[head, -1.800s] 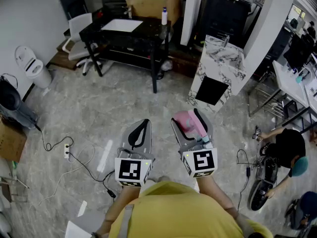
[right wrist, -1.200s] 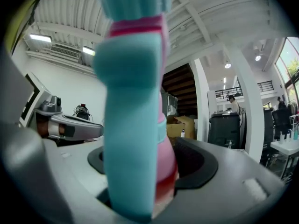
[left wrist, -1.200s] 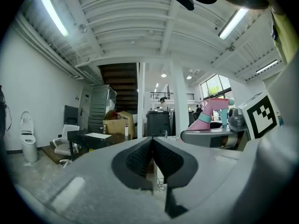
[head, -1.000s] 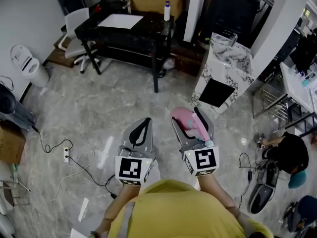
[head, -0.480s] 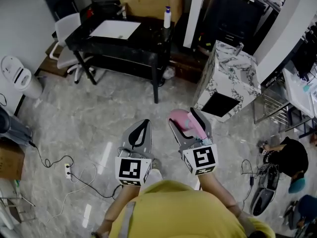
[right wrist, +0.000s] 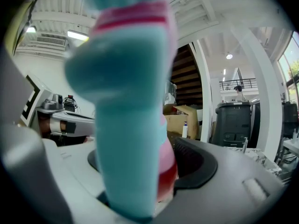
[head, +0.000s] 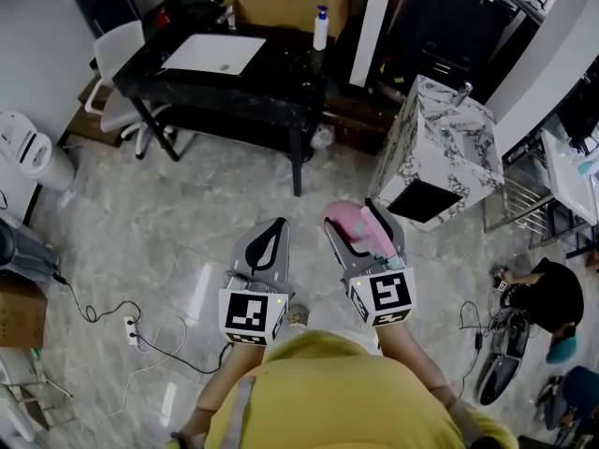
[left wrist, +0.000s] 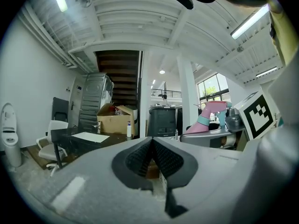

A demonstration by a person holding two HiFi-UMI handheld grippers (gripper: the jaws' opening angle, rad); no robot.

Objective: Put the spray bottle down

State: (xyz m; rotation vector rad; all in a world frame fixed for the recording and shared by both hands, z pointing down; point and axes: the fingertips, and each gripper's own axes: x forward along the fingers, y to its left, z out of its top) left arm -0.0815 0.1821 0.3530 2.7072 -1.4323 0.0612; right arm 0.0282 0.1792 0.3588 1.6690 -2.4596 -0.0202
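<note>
A pink spray bottle [head: 350,223] with a teal trigger head is clamped between the jaws of my right gripper [head: 354,215], carried over the marble floor. In the right gripper view the teal head [right wrist: 126,101] fills the middle and the pink body [right wrist: 167,169] sits between the dark pads. My left gripper [head: 275,226] travels beside it, shut with nothing in it; its pads [left wrist: 140,157] meet in the left gripper view. That view also has the spray bottle [left wrist: 209,117] at the right.
Ahead stands a black table [head: 281,64] with a white sheet [head: 213,53] and a small white bottle [head: 321,27]. A marble cabinet [head: 438,148] stands at the right. Cables [head: 112,307], a white chair [head: 114,52] and a person crouching [head: 541,293] are around.
Both grippers have travelled forward together toward the black table, which now lies nearer. The right gripper's hold on the spray bottle is the same and the left stays shut.
</note>
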